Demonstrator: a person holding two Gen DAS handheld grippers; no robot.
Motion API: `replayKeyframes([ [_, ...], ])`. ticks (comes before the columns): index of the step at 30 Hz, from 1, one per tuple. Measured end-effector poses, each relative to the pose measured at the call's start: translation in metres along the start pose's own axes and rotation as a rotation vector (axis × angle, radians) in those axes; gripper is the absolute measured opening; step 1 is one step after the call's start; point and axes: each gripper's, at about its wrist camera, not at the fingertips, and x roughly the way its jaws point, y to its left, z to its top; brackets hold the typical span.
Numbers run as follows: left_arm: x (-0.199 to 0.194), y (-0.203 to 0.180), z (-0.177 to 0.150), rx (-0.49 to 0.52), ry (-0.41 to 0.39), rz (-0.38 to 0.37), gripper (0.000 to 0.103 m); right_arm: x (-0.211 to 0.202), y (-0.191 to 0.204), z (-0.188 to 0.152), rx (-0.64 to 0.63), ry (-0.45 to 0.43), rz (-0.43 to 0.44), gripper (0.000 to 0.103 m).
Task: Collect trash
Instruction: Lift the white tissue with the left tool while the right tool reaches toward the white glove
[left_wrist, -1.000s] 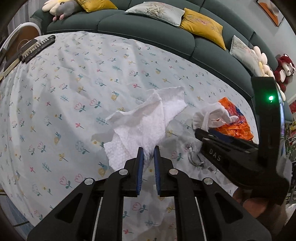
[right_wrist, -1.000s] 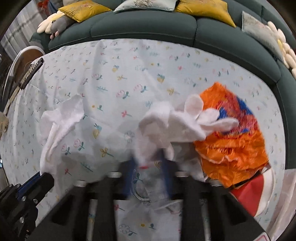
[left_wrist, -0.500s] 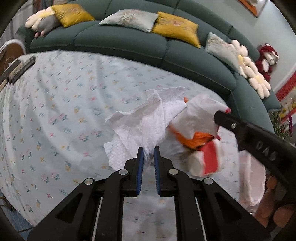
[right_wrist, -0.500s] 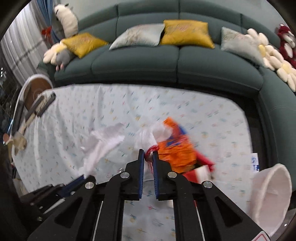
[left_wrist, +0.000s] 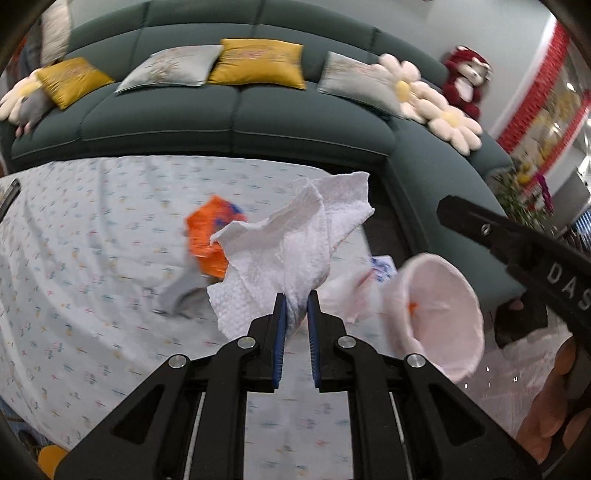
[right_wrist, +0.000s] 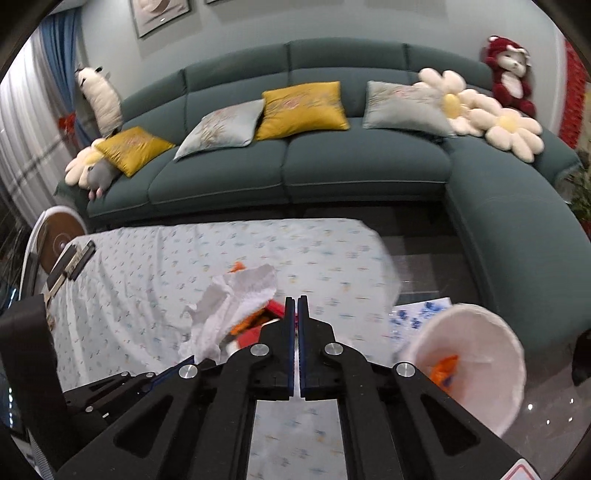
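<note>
Pinching crumpled white paper towel in left gripper, long axis rising up-right; right gripper fingers pressed together, nothing visible between.

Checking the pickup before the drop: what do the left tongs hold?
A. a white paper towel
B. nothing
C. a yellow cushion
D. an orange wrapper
A: the left tongs are clamped on a crumpled white paper towel, which hangs above the table.
</note>
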Motion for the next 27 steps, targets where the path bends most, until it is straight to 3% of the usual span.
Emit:
replayKeyframes([
  [8, 0.002, -0.053, -0.016, 0.078, 0.014, -0.01, 0.011, -0.019, -0.053, -0.024, 0.058, 0.015, -0.035, 0.003],
  [10, 0.004, -0.053, -0.019, 0.076, 0.017, -0.002, 0.011, -0.012, -0.059, -0.035, 0.069, 0.038, -0.036, 0.014],
  [13, 0.011, -0.045, -0.023, 0.065, 0.031, 0.024, 0.011, 0.004, -0.062, -0.052, 0.069, 0.073, -0.038, 0.032],
  [25, 0.043, 0.019, -0.028, -0.009, 0.088, 0.116, 0.011, 0.117, -0.04, -0.09, 0.079, 0.261, -0.001, 0.045],
  [27, 0.048, 0.025, -0.028, -0.018, 0.096, 0.121, 0.011, 0.13, -0.034, -0.089, 0.074, 0.272, -0.005, 0.052],
])
